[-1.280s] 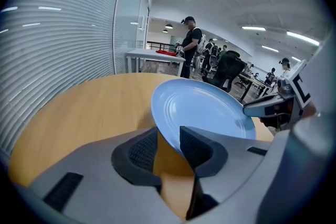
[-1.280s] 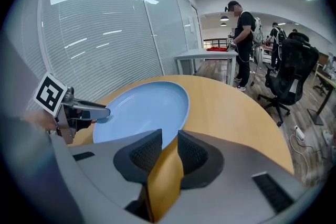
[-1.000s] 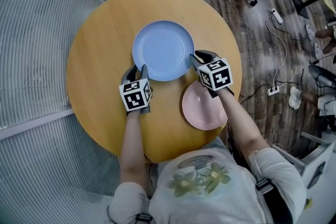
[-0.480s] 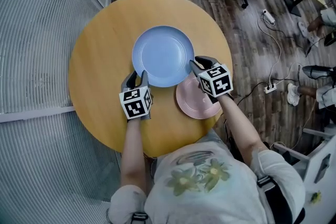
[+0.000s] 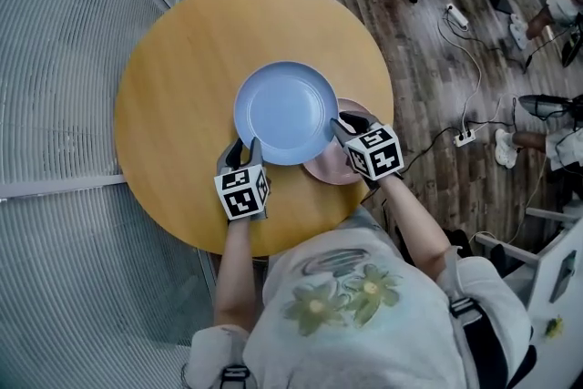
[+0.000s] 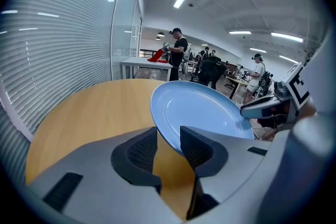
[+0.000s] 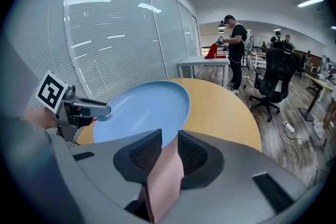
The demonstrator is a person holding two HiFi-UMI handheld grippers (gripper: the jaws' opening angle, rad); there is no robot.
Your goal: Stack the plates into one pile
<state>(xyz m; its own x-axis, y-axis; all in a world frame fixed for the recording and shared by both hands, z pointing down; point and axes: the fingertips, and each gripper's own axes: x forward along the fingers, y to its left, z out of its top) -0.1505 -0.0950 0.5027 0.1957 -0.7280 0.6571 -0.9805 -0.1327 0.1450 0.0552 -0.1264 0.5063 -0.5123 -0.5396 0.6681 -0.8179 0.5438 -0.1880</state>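
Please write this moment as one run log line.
left gripper, right gripper: shut on blue plate rim | blue plate: partly over pink plate

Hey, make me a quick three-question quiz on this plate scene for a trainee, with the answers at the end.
1. Which plate do the left gripper and the right gripper both clamp by its rim?
2. Where is the pink plate? A) partly beneath the blue plate B) on top of it C) standing on its edge
3. True or false: the left gripper is empty.
Key: 1 the blue plate; 2 A; 3 false.
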